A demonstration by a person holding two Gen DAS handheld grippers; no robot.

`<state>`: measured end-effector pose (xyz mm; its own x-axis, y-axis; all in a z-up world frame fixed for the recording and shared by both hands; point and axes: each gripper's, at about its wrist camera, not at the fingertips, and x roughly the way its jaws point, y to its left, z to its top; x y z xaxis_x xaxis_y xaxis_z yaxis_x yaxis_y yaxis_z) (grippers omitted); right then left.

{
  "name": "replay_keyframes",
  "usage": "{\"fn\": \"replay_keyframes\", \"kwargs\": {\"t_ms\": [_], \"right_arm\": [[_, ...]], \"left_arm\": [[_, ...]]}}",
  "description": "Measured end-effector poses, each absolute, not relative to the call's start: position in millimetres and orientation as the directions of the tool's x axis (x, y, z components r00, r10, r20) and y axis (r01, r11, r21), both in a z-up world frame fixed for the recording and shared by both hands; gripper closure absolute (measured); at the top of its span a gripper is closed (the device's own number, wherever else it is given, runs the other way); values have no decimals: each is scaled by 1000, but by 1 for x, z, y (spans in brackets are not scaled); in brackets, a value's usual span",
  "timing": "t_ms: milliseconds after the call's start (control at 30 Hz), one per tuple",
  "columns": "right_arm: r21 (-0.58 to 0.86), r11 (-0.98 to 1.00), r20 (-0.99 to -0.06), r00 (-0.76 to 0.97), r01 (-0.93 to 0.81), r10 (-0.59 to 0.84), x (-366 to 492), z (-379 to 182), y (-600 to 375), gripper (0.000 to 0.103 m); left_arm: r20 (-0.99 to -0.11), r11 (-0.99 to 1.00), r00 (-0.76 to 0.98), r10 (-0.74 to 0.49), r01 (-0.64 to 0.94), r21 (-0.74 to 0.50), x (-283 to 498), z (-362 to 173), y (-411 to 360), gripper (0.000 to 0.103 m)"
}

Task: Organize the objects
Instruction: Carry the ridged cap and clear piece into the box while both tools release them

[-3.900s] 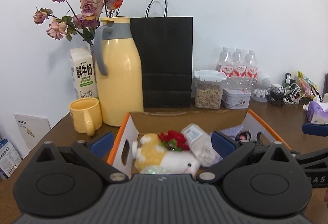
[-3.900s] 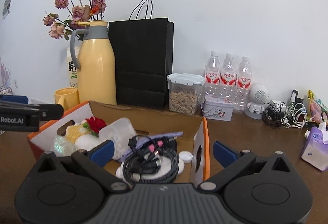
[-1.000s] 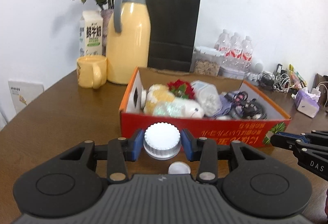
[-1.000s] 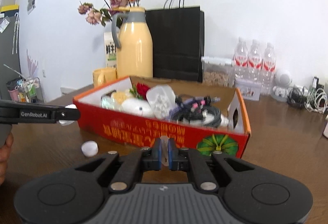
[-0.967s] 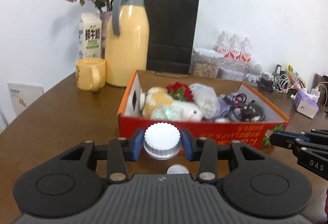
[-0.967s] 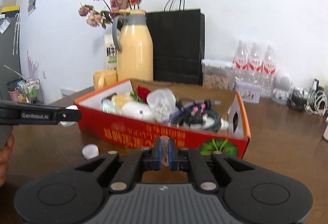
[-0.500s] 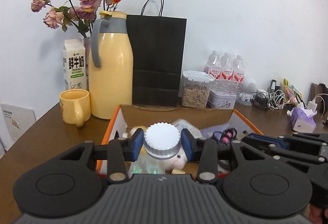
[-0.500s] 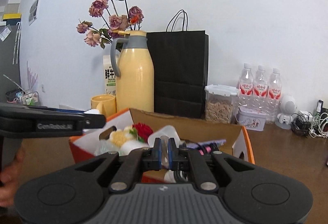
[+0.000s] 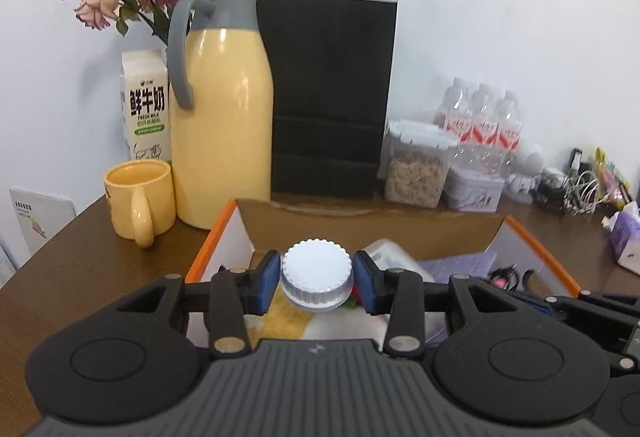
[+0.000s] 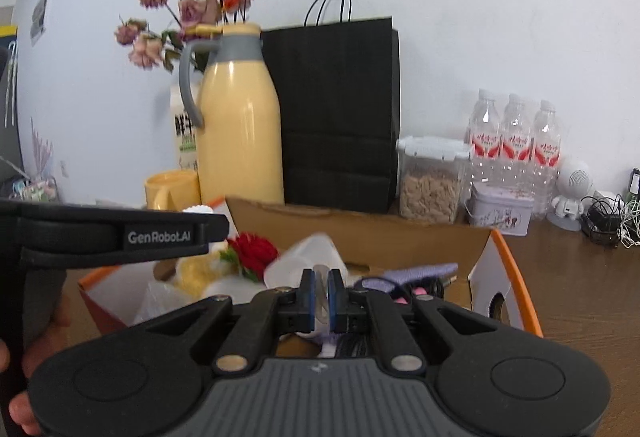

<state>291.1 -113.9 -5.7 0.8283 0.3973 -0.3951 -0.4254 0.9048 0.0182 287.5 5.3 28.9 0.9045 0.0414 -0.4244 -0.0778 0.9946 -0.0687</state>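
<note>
My left gripper (image 9: 317,281) is shut on a white ridged bottle cap (image 9: 316,273), held over the left half of the orange-edged cardboard box (image 9: 216,237). My right gripper (image 10: 320,295) is shut on a thin whitish translucent piece (image 10: 320,291), held on edge over the box (image 10: 508,261). The box holds a yellow-and-white plush with a red flower (image 10: 254,249), a clear jar (image 10: 308,257), purple cloth (image 10: 408,273) and black cables. The left gripper's body (image 10: 116,235) crosses the left of the right wrist view, with the cap's edge (image 10: 198,209) showing.
Behind the box stand a yellow thermos jug (image 9: 224,105), yellow mug (image 9: 138,199), milk carton (image 9: 146,107), dried roses, black paper bag (image 9: 328,97), cereal container (image 9: 416,169), tin, water bottles (image 9: 480,125). Cables and a tissue pack (image 9: 624,237) lie right.
Both grippers, first open over the box, now hold a cap and a thin piece taken from in front of it. Over the last second both rose and moved forward over the box.
</note>
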Motion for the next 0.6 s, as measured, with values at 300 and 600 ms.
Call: {"fn": "replay_keyframes", "kwargs": {"t_ms": [300, 600], "right_arm": [[20, 913, -400, 833, -409, 382, 286, -8, -118, 95], [21, 933, -358, 869, -359, 343, 278, -5, -126, 4]], "left_arm": [[-401, 996, 915, 48, -75, -52, 277, 27, 5, 39], [-331, 991, 939, 96, -122, -57, 262, 37, 12, 0]]}}
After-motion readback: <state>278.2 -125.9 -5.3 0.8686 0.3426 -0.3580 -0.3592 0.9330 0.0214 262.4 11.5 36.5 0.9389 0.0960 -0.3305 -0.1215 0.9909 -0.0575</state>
